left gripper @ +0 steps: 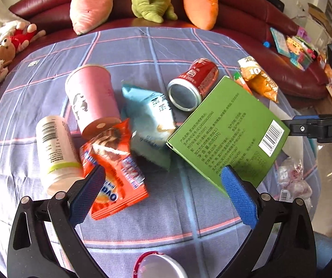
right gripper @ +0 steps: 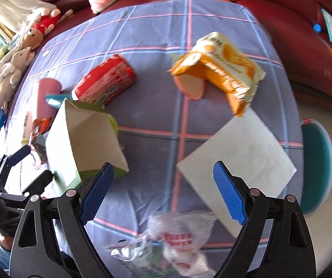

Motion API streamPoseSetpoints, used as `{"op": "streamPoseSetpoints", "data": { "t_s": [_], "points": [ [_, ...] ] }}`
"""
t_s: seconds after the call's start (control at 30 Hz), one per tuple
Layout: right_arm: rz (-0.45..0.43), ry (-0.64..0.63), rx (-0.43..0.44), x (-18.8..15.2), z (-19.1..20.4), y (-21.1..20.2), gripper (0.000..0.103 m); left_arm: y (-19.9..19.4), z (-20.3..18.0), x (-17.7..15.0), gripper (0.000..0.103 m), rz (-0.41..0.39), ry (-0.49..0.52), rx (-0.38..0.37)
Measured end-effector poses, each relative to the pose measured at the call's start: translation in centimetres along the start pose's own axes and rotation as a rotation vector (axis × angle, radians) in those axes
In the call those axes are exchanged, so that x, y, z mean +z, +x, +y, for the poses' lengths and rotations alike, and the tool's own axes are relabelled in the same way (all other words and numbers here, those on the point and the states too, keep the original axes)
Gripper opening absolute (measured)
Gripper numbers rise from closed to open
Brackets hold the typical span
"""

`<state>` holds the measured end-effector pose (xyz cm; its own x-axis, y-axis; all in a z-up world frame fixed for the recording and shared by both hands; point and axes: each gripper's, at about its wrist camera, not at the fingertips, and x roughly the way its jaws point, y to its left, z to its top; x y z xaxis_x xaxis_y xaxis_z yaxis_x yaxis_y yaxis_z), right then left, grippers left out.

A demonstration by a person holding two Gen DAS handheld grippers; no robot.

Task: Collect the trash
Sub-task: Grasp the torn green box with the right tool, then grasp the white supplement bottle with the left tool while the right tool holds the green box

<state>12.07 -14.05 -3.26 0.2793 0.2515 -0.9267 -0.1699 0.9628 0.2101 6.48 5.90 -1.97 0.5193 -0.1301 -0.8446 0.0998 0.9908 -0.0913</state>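
Trash lies on a checked purple cloth (left gripper: 166,46). In the left wrist view I see a pink cup (left gripper: 91,97) on its side, a white bottle (left gripper: 54,153), an orange wrapper (left gripper: 117,176), a pale blue packet (left gripper: 152,127), a red can (left gripper: 193,83) and a tilted green box (left gripper: 228,134). My left gripper (left gripper: 163,185) is open; its left pad overlaps the orange wrapper and its right pad is at the box's near edge. My right gripper (right gripper: 164,185) is open over bare cloth, between the open green box (right gripper: 84,139) and a white napkin (right gripper: 237,157). A clear plastic wrapper (right gripper: 177,243) lies just below it.
An orange chip bag (right gripper: 221,74) and the red can (right gripper: 105,81) lie farther back. A round teal bin (right gripper: 314,166) stands off the cloth's right edge. Plush toys (left gripper: 89,7) line the red sofa (left gripper: 247,18) behind. A white round lid (left gripper: 159,266) shows at the bottom of the left wrist view.
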Motion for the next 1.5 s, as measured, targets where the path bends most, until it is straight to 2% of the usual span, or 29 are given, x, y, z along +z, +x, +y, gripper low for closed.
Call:
{"op": "streamPoseSetpoints", "data": {
  "t_s": [0.2, 0.4, 0.47, 0.67, 0.93, 1.17, 1.5],
  "points": [
    [-0.036, 0.018, 0.052, -0.7, 1.4, -1.6, 0.084, -0.2, 1.1, -1.1, 0.1, 0.0, -0.023, 0.0],
    [-0.06, -0.026, 0.157, -1.5, 4.0, -3.1, 0.084, 0.1, 1.6, -1.8, 0.1, 0.015, -0.03, 0.003],
    [-0.058, -0.043, 0.168, -1.6, 5.0, -2.6, 0.087, 0.2, 1.6, -2.1, 0.1, 0.016, -0.039, -0.004],
    [-0.049, -0.085, 0.187, -1.7, 7.4, -2.0, 0.087, 0.2, 2.4, -2.5, 0.1, 0.013, -0.062, -0.022],
    [-0.056, -0.148, 0.182, -1.3, 10.2, -2.4, 0.087, -2.2, 3.9, -3.0, 0.1, -0.028, -0.104, -0.069],
    [-0.043, -0.211, 0.159, -1.5, 12.9, -2.4, 0.087, -4.4, 7.0, -4.6, 0.1, -0.062, -0.149, -0.043],
    [0.029, -0.346, 0.009, -1.9, 16.1, 1.2, 0.088, -5.1, 13.0, -6.1, 0.099, -0.06, -0.288, -0.028]
  ]
}}
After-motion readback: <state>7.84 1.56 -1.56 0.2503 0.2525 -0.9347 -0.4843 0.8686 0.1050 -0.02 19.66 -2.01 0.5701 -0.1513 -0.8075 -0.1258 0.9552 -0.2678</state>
